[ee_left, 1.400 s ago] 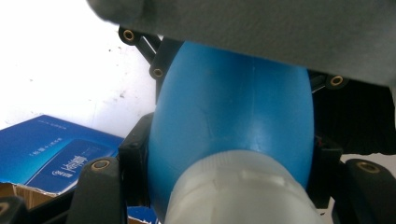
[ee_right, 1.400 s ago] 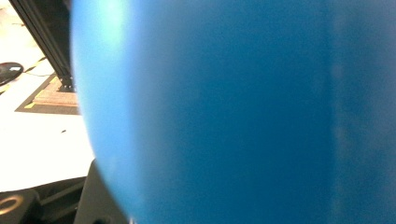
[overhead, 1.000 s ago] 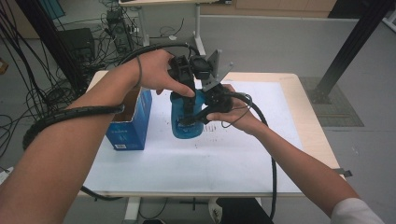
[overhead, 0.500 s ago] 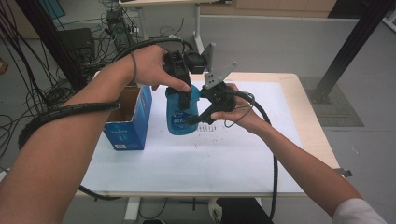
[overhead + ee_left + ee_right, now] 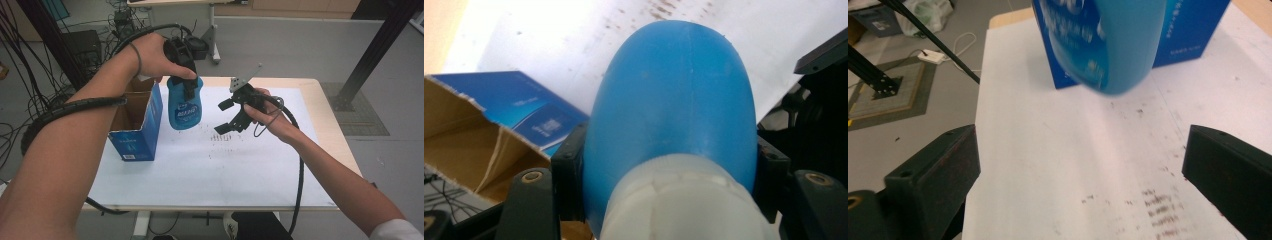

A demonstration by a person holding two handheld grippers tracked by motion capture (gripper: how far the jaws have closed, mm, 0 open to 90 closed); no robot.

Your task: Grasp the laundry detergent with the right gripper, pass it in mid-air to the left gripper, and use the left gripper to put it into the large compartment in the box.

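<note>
A blue plastic bottle [image 5: 184,109] with a white cap [image 5: 674,205] hangs above the white table cover. My left gripper [image 5: 186,75] is shut on its shoulder just below the cap. In the left gripper view the black jaws press on both sides of the bottle [image 5: 674,100]. To the bottle's right, my right gripper [image 5: 226,118] has just been opening its jaws; they stand wide apart with nothing between them. The right gripper view shows the bottle [image 5: 1108,45] blurred ahead of my right gripper [image 5: 1078,175], clear of both jaws.
An open blue cardboard box [image 5: 135,125] stands upright left of the bottle, its brown inside showing [image 5: 469,140]. The white table cover [image 5: 210,170] carries dark speckles near the middle. Cables trail from both grippers; a black stand leg rises at the far right.
The right gripper let go of the bottle, opened wide and drew back to the right. The left gripper raised the bottle and carried it a little left, toward the box.
</note>
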